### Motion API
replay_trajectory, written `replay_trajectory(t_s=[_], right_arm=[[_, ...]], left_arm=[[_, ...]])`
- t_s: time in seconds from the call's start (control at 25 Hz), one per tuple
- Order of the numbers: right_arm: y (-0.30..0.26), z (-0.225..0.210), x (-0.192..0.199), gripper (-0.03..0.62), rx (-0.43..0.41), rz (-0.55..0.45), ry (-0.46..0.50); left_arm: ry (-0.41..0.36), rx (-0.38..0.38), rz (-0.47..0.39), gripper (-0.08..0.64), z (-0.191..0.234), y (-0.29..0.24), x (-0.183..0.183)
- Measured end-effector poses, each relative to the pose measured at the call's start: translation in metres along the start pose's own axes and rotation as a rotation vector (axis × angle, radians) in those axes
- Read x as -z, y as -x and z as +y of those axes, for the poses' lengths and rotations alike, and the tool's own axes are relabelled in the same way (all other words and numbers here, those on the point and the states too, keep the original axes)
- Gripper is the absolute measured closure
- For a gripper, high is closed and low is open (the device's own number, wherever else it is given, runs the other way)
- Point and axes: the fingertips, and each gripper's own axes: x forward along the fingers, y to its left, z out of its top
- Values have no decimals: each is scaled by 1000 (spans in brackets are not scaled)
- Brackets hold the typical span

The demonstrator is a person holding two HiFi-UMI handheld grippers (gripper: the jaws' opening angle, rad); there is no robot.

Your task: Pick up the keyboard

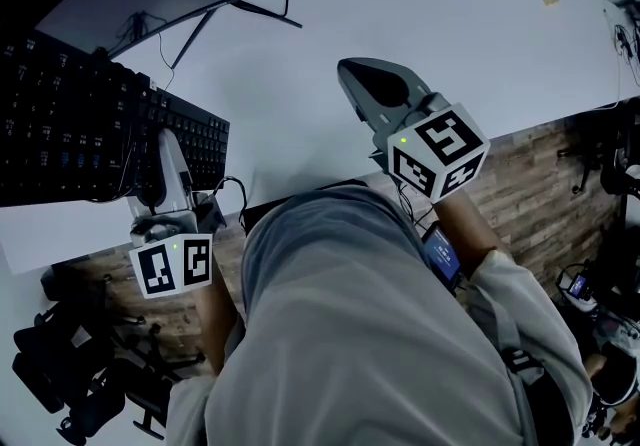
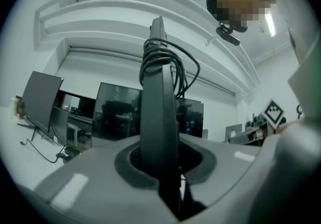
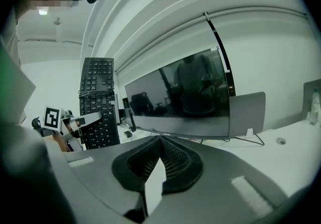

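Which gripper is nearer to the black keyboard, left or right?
Left. The left gripper grips the keyboard's edge; the right gripper is apart from it, over the white desk to its right.

The keyboard is black, the desk white, the floor wood-grained brown.

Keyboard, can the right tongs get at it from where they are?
Probably yes. The left tongs hold the keyboard up at the desk's left, and only open desk lies between it and the right tongs, which are shut and empty.
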Motion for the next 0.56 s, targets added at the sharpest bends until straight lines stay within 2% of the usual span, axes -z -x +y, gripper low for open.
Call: replay_trajectory(t_s=[0.56], right_arm=[[3,-10,11,592,2,-11,-1]], left_arm=[[17,-29,-42,560,3,-1,-1]])
